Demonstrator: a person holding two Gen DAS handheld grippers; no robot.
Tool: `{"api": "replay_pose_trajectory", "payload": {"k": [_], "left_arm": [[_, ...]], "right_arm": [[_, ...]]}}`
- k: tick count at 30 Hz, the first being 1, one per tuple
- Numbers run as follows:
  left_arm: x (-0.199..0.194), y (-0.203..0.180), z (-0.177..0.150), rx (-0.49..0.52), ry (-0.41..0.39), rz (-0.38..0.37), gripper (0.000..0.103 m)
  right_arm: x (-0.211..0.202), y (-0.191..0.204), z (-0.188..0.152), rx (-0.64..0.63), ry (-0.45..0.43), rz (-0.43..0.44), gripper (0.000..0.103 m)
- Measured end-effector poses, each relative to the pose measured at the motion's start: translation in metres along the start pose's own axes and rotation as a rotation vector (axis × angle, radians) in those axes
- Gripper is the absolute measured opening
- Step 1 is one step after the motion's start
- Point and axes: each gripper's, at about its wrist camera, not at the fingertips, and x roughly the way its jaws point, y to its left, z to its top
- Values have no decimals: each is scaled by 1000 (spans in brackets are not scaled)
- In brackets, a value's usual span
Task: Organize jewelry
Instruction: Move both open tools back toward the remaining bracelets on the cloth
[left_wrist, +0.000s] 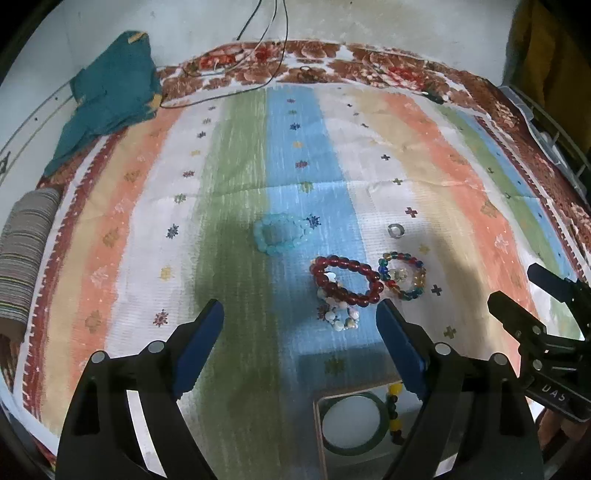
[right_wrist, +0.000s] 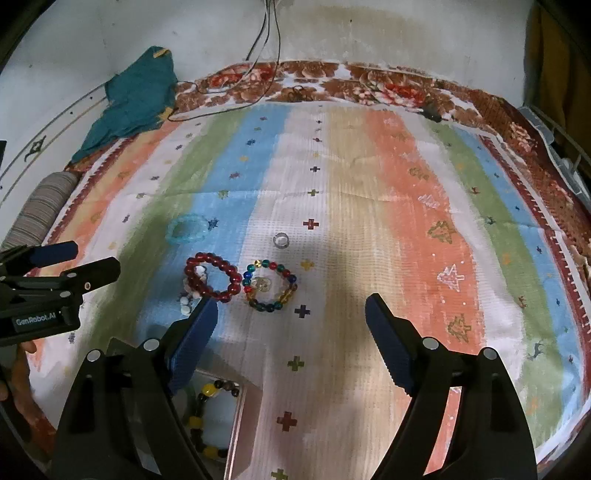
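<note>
Bracelets: four loose, one boxed.

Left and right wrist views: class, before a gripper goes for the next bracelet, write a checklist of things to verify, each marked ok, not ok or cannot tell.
1. Left gripper open, nothing between its pads: ok.
2. Right gripper open, nothing between its pads: ok.
3. Red bracelet clear of neighbours: not ok; it overlaps the white shell bracelet and meets the multicolour bracelet.
4. Light blue bracelet lying alone: ok.
5. Small ring lying alone: ok.
6. Room left in the box: cannot tell.
</note>
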Motion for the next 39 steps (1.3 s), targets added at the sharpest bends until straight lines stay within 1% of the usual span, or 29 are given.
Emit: {"api": "replay_pose_trajectory", "payload": {"k": [6, 10, 19, 22, 25, 29, 33, 39], "left_arm": [[13, 7, 8, -18, 19, 5, 84], [24, 10, 13, -23, 36, 19, 84], [48, 23, 25, -57, 66, 44, 84], [53, 25, 28, -58, 67, 49, 84], [56, 27, 31, -68, 59, 47, 84], [61, 27, 36, -62, 54, 55, 85], [71, 29, 38, -60, 58, 73, 85], [87, 42, 41, -111, 65, 83, 85]], "right_arm": [[13, -2, 4, 13, 28, 21, 82], [18, -3, 7, 16, 32, 27, 86], [32, -6, 13, 39, 60, 46, 86], [37, -10, 16, 52, 59, 35, 86], [36, -19, 20, 99, 19, 4, 86], [47, -21, 21, 102, 52, 23, 86], [60, -21, 20, 88, 75, 4, 86], [69, -20, 18, 71, 88, -23, 86]]}}
